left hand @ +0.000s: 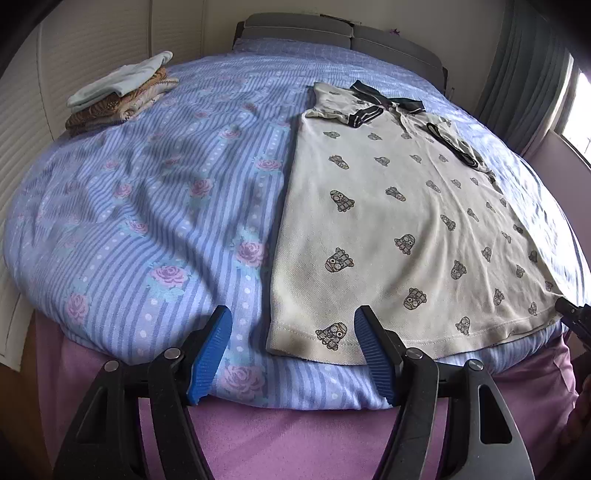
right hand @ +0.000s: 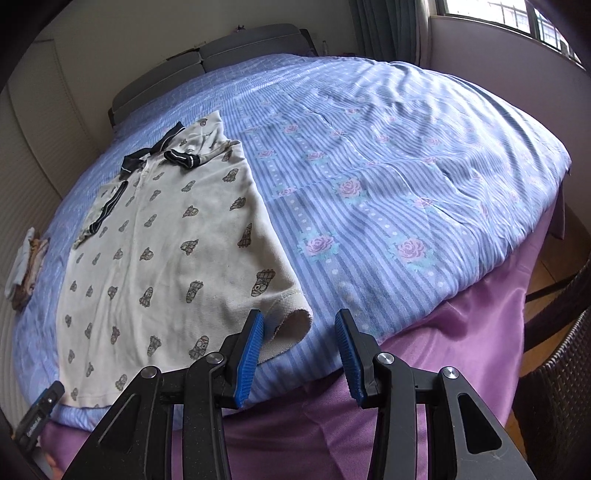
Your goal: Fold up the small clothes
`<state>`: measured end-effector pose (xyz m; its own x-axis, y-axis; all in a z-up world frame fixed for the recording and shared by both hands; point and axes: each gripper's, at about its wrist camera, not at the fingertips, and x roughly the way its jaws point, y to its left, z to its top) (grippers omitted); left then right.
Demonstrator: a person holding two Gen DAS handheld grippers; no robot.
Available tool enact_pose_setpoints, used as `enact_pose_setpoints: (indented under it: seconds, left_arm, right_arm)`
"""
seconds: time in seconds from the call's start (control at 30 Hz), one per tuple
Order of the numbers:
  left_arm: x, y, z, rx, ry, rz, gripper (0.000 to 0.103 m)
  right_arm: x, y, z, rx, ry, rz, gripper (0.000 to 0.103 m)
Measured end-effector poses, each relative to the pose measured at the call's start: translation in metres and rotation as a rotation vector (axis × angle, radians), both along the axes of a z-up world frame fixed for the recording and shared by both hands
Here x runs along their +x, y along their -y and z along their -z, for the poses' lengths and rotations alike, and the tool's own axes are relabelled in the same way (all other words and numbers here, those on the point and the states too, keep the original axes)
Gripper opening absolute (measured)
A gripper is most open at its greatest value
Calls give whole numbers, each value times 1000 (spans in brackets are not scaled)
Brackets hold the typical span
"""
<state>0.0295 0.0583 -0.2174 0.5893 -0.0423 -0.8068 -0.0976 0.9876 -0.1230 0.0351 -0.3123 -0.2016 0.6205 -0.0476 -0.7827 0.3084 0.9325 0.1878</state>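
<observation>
- Two tools hang over the near edge of the bed [left hand: 147, 192], one at each bottom corner of the polo shirt [left hand: 388, 221]. The shirt lies flat and face up on the blue striped rose-print bedspread [right hand: 388, 177], collar toward the headboard [left hand: 314, 29], hem right at the bedspread's near edge.
- Left tool [left hand: 293, 354]: blue pads spread wide, nothing between them. One pad sits over bare bedspread, the other over the hem near the shirt's bottom left corner. Can't tell if it's touching the cloth.
- Right tool [right hand: 300, 356]: pads apart, not pinching anything. The shirt's bottom right corner is curled up just beside its left pad, so you see the inside of the fabric there.
- Loads of open bedspread on both sides of the shirt, especially the whole right half of the bed in the right wrist view. Below the bedspread's edge a purple sheet [right hand: 314, 424] drops down the side of the bed.
- Stack of folded clothes [left hand: 118, 96] sits well away at the far left of the bed, near the white slatted wall [left hand: 22, 122].
- Hard to see: one sleeve is folded in over the chest, so part of the placket is covered. In each view, only the tip of the other tool pokes in at the frame edge. The fisheye bends the bed edges a lot.
- Window [right hand: 517, 18] and curtain [left hand: 517, 74] on the right side, and a wicker chair [right hand: 554, 387] cut off at the frame edge.
</observation>
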Motion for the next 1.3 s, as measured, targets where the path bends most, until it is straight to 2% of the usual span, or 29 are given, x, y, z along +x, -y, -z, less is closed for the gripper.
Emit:
enact_pose_setpoints:
  seconds: [0.33,0.47,0.6,0.77,0.87,1.0,1.07,1.3]
  left_arm:
    - [9,-5,16,-76,-67,-3,59]
    - [10,-4,19,-77,-82,0,56]
    - [11,-5,21,-93,-97,1,36]
    - [9,-4,21,-103,-101,10,25]
    - [8,-4,21,-104,-101,9,18]
    - [7,-4,20,-110,-98,8,8]
    - [6,-4,18,-110,-93,12,7]
    - [-2,-7,2,-100,-32,5,6]
  right_arm:
    - [3,0,2,7,1,-7,42]
    - [3,2,4,26,4,1,42]
    - [3,3,4,30,6,5,41]
    - [2,5,4,42,6,3,41]
    - [3,5,5,55,5,0,34]
    - [3,4,5,72,10,-10,9]
    - [1,4,3,73,25,-6,6]
    - [-7,3,-10,76,77,-5,5]
